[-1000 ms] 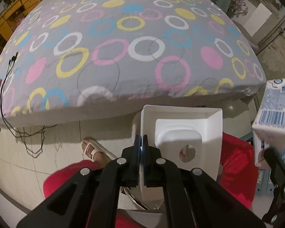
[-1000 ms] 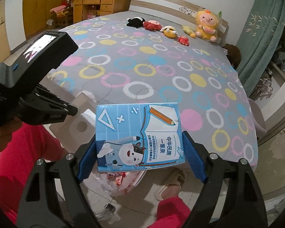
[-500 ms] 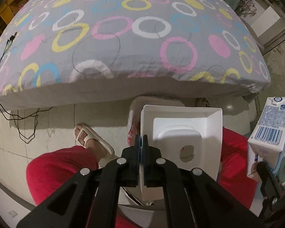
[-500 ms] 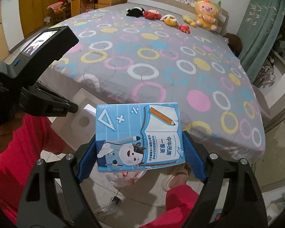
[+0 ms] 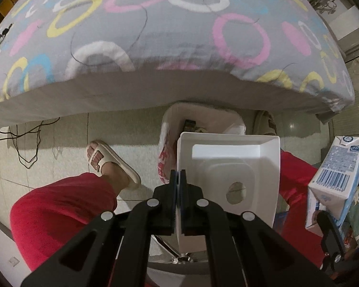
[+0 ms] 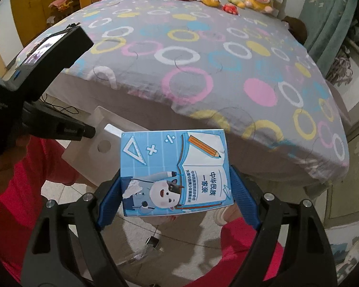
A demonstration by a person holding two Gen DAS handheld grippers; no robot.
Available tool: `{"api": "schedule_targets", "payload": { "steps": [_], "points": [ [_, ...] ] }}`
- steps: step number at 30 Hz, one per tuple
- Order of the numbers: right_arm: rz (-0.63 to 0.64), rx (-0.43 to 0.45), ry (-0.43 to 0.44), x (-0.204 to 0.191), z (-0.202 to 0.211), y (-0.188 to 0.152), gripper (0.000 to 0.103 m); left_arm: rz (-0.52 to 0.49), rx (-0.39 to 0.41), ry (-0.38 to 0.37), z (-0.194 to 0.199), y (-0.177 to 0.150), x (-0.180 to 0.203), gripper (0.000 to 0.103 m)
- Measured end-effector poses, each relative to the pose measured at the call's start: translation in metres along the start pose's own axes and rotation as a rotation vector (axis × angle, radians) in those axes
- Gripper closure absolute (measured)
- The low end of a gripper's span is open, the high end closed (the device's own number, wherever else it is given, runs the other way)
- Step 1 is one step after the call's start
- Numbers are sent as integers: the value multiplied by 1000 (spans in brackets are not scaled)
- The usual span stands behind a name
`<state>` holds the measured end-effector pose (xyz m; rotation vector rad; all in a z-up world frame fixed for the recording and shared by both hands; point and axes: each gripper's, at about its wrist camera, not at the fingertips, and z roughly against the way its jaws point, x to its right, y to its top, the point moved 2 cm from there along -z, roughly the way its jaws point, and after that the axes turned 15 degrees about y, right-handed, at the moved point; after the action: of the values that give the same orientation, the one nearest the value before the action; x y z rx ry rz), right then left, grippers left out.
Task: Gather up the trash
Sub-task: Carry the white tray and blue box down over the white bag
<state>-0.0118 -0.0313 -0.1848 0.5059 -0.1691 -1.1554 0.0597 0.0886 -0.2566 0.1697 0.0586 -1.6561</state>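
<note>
Left tongs (image 5: pixel 178 179) clamped on the rim of a white moulded-plastic tray insert (image 5: pixel 229 179), above a white plastic-lined trash bin (image 5: pixel 165 143) on the floor beside the ring-patterned bed (image 5: pixel 155 35). Right tongs (image 6: pixel 177 191) clamped on a blue-and-white milk carton (image 6: pixel 177 169).

Dim, even indoor light with soft shadow under the bed (image 5: pixel 155 91), slight motion blur, and heavy fisheye bending with dark corners.
</note>
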Motion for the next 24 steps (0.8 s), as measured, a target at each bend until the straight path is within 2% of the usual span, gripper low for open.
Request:
{"api": "schedule_targets", "payload": {
  "steps": [8, 14, 24],
  "points": [
    [-42, -54, 16, 15, -33, -3, 23, 4, -68, -8, -35, 5, 8, 100],
    [-63, -79, 18, 27, -59, -7, 23, 63, -123, 10, -65, 8, 9, 100],
    [-176, -121, 34, 55, -114, -16, 23, 76, -235, -5, -121, 6, 30, 100]
  ]
}}
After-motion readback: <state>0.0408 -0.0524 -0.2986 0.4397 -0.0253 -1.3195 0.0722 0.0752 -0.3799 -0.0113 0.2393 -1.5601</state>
